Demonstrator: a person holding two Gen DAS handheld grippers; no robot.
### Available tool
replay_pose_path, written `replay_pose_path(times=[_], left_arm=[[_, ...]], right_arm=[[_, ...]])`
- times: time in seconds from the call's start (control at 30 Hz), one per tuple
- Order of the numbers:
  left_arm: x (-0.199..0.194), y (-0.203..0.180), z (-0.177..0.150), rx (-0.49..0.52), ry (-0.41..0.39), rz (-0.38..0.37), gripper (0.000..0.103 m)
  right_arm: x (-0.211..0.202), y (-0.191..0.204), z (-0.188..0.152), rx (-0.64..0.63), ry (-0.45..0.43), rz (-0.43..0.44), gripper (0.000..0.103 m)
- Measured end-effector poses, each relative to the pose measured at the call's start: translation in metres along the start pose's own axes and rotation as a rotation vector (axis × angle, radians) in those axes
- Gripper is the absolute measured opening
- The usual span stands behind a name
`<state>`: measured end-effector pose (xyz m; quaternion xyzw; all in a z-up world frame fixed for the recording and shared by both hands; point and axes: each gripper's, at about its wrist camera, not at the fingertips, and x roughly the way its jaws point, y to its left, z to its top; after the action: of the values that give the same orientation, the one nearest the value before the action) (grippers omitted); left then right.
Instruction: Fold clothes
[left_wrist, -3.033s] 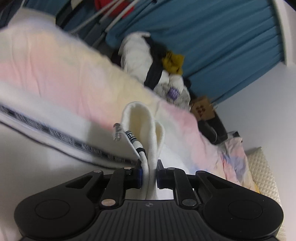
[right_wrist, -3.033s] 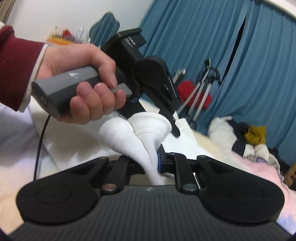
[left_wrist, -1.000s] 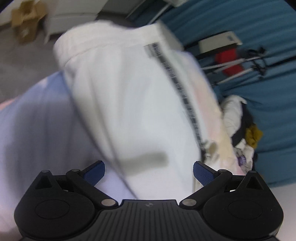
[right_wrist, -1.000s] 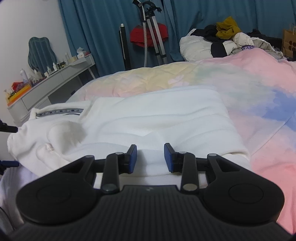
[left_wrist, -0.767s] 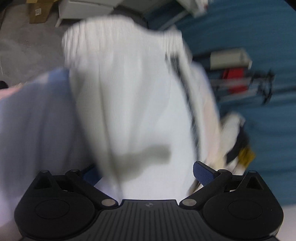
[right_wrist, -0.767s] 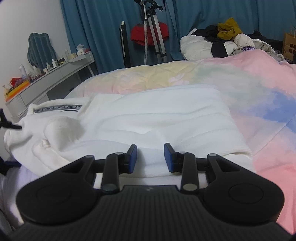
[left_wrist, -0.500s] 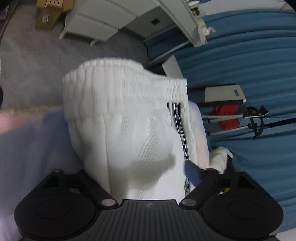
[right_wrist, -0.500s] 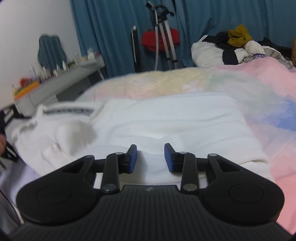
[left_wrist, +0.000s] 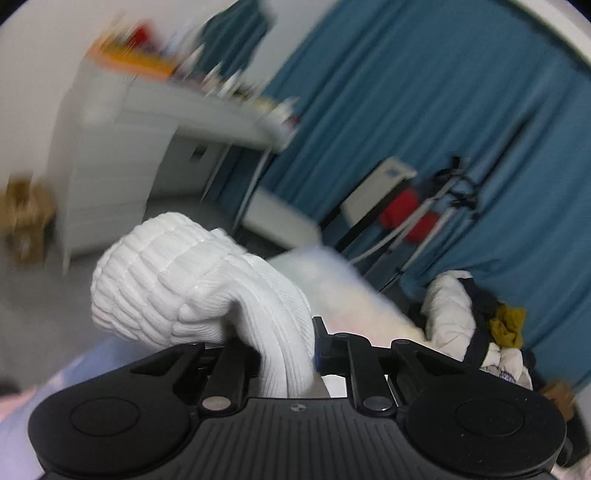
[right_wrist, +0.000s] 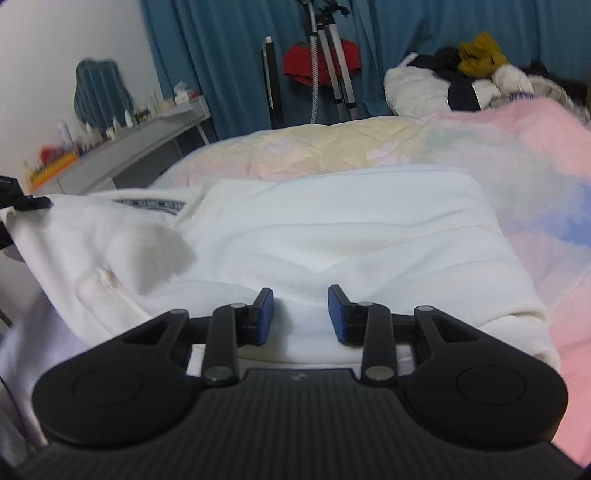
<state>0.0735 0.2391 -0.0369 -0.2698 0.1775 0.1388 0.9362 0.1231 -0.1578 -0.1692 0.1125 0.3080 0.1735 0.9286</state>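
One pair of white pants is spread flat on the pastel bed cover, with a dark printed stripe at about ten o'clock. Its ribbed, bunched waistband is pinched tight in the left gripper, whose jaws have just been closing on it. The right gripper is held partly open over the cloth, with nothing squeezed. Loose clothes are piled at one o'clock.

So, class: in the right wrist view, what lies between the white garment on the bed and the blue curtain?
In the right wrist view, the pastel quilt fills the stretch from the white garment toward the blue curtain, with a tripod standing by the curtain.
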Motion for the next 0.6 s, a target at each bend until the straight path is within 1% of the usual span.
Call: replay_pose_path(times=[0.07, 0.1, 0.17, 0.23, 0.3, 0.37, 0.43, 0.53, 0.57, 0.6], left_arm=[[-0.012, -0.05, -0.006, 0.092, -0.052, -0.035, 0.015], [-0.018, -0.075, -0.009, 0.138, -0.079, -0.052, 0.015], [-0.029, -0.13, -0.026, 0.229, -0.116, -0.091, 0.015], [-0.033, -0.18, -0.053, 0.326, -0.148, -0.127, 0.015], [-0.032, -0.228, -0.093, 0.439, -0.158, -0.169, 0.017], [-0.029, -0.265, -0.143, 0.573, -0.142, -0.202, 0.019], [-0.018, -0.291, -0.195, 0.691, -0.098, -0.227, 0.022], [0.002, -0.314, -0.271, 0.874, -0.002, -0.244, 0.025], [0.008, -0.318, -0.291, 0.924, 0.037, -0.251, 0.025], [0.012, -0.322, -0.307, 0.968, 0.055, -0.243, 0.025]], right_arm=[[-0.008, -0.008, 0.005, 0.051, -0.014, 0.005, 0.036], [-0.014, -0.014, 0.009, 0.085, -0.033, -0.007, 0.036], [-0.026, -0.028, 0.017, 0.143, -0.064, -0.043, 0.036], [-0.04, -0.043, 0.024, 0.194, -0.096, -0.101, 0.036], [-0.054, -0.058, 0.031, 0.231, -0.129, -0.159, 0.038], [-0.068, -0.074, 0.037, 0.265, -0.167, -0.206, 0.038], [-0.081, -0.091, 0.041, 0.313, -0.204, -0.237, 0.038], [-0.098, -0.117, 0.043, 0.388, -0.251, -0.261, 0.038], [-0.1, -0.124, 0.042, 0.409, -0.262, -0.259, 0.038], [-0.1, -0.129, 0.042, 0.424, -0.261, -0.251, 0.038]])
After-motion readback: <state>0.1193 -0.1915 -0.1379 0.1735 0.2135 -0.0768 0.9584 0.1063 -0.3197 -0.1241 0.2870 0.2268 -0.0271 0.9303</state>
